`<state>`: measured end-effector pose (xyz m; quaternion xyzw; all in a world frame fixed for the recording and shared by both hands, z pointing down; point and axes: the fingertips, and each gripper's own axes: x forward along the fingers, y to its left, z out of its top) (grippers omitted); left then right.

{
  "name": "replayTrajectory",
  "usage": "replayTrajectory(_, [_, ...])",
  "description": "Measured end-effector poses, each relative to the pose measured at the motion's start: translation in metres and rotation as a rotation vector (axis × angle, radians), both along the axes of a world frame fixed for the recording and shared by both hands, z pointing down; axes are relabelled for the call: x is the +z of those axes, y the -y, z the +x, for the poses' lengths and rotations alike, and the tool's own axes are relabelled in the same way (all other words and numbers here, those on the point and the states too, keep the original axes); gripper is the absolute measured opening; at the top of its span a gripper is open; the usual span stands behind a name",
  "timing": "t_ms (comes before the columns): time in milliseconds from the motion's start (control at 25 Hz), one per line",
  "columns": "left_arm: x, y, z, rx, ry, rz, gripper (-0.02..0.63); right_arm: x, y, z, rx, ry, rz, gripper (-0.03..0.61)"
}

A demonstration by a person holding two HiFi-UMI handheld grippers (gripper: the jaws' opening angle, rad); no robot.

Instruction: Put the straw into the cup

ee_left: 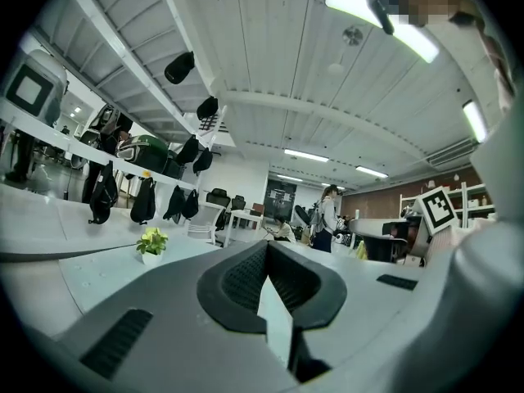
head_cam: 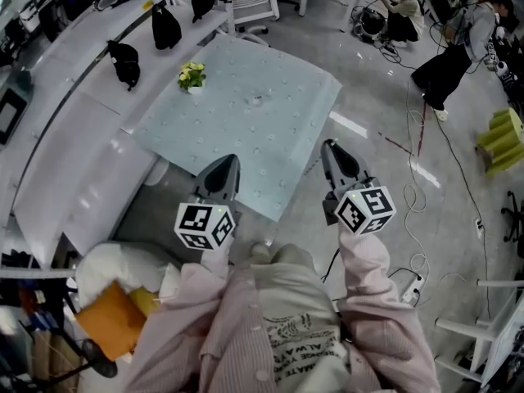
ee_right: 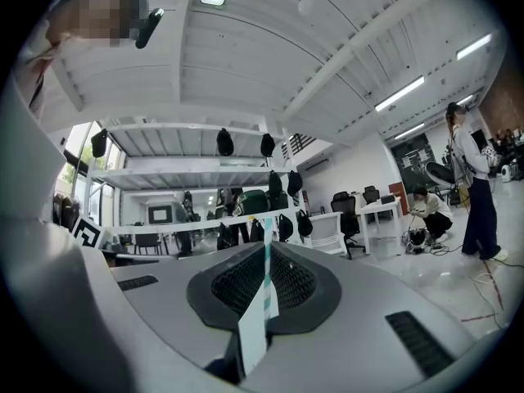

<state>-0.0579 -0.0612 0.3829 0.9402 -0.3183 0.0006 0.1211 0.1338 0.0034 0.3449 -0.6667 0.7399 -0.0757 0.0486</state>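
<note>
Both grippers are held level at the near edge of a pale blue table (head_cam: pixel 278 158). My left gripper (head_cam: pixel 228 160) (ee_left: pixel 266 250) has its jaws closed together, and I see nothing held in it. My right gripper (head_cam: pixel 330 145) (ee_right: pixel 267 250) is shut on a thin white-and-teal strip, which looks like the wrapped straw (ee_right: pixel 266 273); it stands up between the pads. In the head view the straw is too thin to make out. A tiny dark thing (head_cam: pixel 260 100) lies at the table's middle. No cup is recognisable in any view.
A small potted plant (head_cam: pixel 191 75) (ee_left: pixel 151 244) stands at the table's far left. A long white shelf with hanging black bags (head_cam: pixel 124 62) runs along the left. Two people (head_cam: pixel 446 47) are at the back right, with cables (head_cam: pixel 426 187) on the floor there.
</note>
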Motion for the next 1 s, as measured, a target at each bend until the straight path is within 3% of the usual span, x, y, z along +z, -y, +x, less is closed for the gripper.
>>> replayTrajectory(560, [0.008,0.051,0.016,-0.045,0.008,-0.016,0.0,0.007,0.055,0.027,0.005,0.031,0.007,0.014])
replayTrajectory(1000, [0.029,0.12,0.041,-0.132,0.052,-0.097,0.0,0.024,0.162,0.068,-0.064,0.088,-0.028,0.014])
